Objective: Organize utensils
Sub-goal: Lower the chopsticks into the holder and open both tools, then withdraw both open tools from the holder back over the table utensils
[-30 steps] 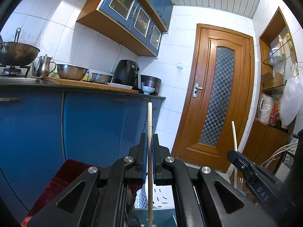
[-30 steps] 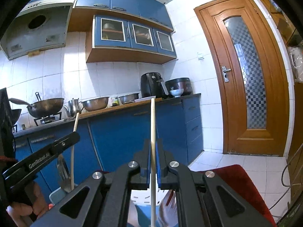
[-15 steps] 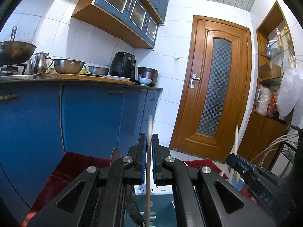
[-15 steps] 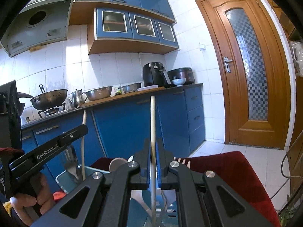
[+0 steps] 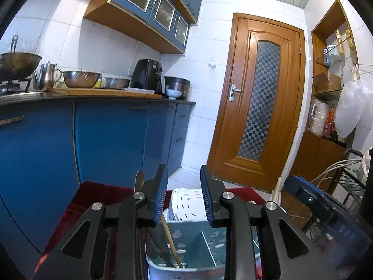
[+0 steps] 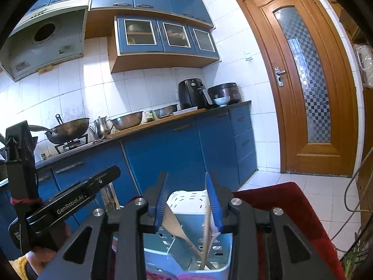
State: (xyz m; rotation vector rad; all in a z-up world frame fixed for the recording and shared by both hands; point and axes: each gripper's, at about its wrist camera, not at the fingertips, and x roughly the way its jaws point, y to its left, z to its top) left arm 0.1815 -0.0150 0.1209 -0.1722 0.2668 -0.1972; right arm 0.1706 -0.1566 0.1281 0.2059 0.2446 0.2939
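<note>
**Inspector A:** Below both grippers, on the red cloth (image 5: 93, 193), stands the blue utensil basket (image 5: 198, 240), with a white basket (image 5: 186, 200) just behind it. Left gripper (image 5: 184, 200): jaws wide apart, nothing between the pads, nothing touched.

**Inspector B:** Agreed. Right gripper (image 6: 187, 201): jaws equally wide, holding nothing. A pale chopstick (image 6: 206, 240) stands in the basket directly beneath its right pad, long axis near upright, leaning a little. I cannot tell whether its top brushes that pad.

**Inspector A:** On my side a wooden chopstick (image 5: 171, 245) lies in the basket's left compartment, tilted, top end toward the left pad, lower end at the near wall. It sits below the jaws, not inside them.

**Inspector B:** A wooden spatula (image 6: 174, 226) leans in the same basket under my gripper's left pad, blade uppermost.

**Inspector A:** Judgement: both chopsticks are deposited, and each gripper stands over its own. The coming move turns on clearance, since each stick points up toward the open jaws.

**Inspector B:** Concur. Any further utensils to collect are out of view.
</note>
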